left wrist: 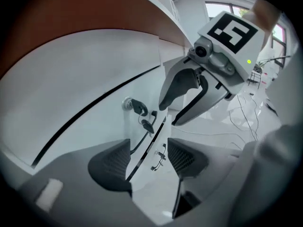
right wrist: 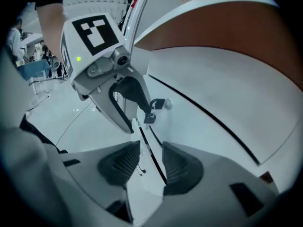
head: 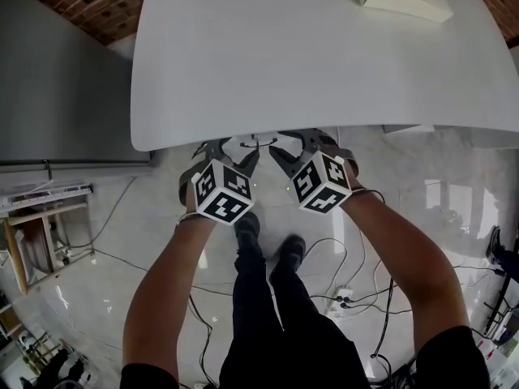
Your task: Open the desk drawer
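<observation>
Drawer (right wrist: pixel 184 122): stiff, slick, likely free-sliding; take its edge, straddled by my parted left gripper (left wrist: pixel 147 161) and right gripper (right wrist: pixel 150 161), key (right wrist: pixel 158 104) at 12 o'clock.

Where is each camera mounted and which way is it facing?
Head view: on the person's head, steeply down on the white desk; forearms, legs, left tool, right tool show.
Left gripper view: on the left tool, along its open jaws at the drawer front and key; right tool shows above.
Right gripper view: on the right tool, same drawer front; left tool shows above.
Shared: both gripper views show the key.
</observation>
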{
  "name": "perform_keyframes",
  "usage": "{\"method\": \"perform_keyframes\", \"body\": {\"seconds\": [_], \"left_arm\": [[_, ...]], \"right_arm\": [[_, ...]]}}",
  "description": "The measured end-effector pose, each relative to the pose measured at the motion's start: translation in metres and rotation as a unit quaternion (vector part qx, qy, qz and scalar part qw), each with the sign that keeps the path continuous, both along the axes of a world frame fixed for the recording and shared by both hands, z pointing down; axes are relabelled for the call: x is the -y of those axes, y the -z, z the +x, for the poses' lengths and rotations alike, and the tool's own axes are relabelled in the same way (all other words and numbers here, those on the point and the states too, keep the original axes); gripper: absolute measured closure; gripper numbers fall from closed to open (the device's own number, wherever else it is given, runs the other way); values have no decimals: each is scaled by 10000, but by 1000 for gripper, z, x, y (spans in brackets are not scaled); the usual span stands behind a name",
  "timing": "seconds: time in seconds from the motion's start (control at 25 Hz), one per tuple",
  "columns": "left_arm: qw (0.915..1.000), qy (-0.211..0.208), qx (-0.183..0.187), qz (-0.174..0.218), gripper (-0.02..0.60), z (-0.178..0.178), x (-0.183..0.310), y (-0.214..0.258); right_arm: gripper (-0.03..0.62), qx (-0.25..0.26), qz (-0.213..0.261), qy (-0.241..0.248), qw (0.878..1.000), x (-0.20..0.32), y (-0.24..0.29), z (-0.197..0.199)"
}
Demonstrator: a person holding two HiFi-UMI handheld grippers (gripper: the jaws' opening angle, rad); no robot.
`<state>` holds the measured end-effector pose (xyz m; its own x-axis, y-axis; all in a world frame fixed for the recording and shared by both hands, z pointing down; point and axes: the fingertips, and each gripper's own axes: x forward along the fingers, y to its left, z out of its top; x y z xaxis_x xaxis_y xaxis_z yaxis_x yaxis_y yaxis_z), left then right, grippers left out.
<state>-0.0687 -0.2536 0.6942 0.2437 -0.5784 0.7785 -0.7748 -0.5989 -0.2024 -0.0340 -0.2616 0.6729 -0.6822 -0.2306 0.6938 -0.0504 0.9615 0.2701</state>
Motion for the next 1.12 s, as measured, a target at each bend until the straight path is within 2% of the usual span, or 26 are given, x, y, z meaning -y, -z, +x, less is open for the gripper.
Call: {"method": "perform_keyframes", "body": {"seconds": [0.12,0.28,0.36,0.4,0.64,0.76,0.84,1.12], "left_arm": [[9992,-240,321,-27,350,2,4,-8],[9990,-142,421,14,397,-2,13,-9],[9983,-168,557,87,468,-5,16,-8],[9976,-237,645,120,483,-6,17,-8],[9871,-867,1315,283,488,1,17,-15],[9837,-989,1469,303,502,1,19,-17],[9836,-1020,1455,300,535,0,19,-15],[9869,-822,1372,226,537,-4,18,-18]], "right_arm": [[439,-199,321,196,9991,1,-6,-6],[445,-397,816,448,9949,9,-7,-22],[495,-515,910,571,9929,11,-10,-30],[511,-595,947,649,9916,10,-12,-33],[525,-767,1401,767,9842,7,-26,-40],[538,-895,1728,903,9767,8,-28,-39],[551,-954,1696,896,9768,8,-28,-39],[554,-899,1443,706,9829,8,-25,-38]]}}
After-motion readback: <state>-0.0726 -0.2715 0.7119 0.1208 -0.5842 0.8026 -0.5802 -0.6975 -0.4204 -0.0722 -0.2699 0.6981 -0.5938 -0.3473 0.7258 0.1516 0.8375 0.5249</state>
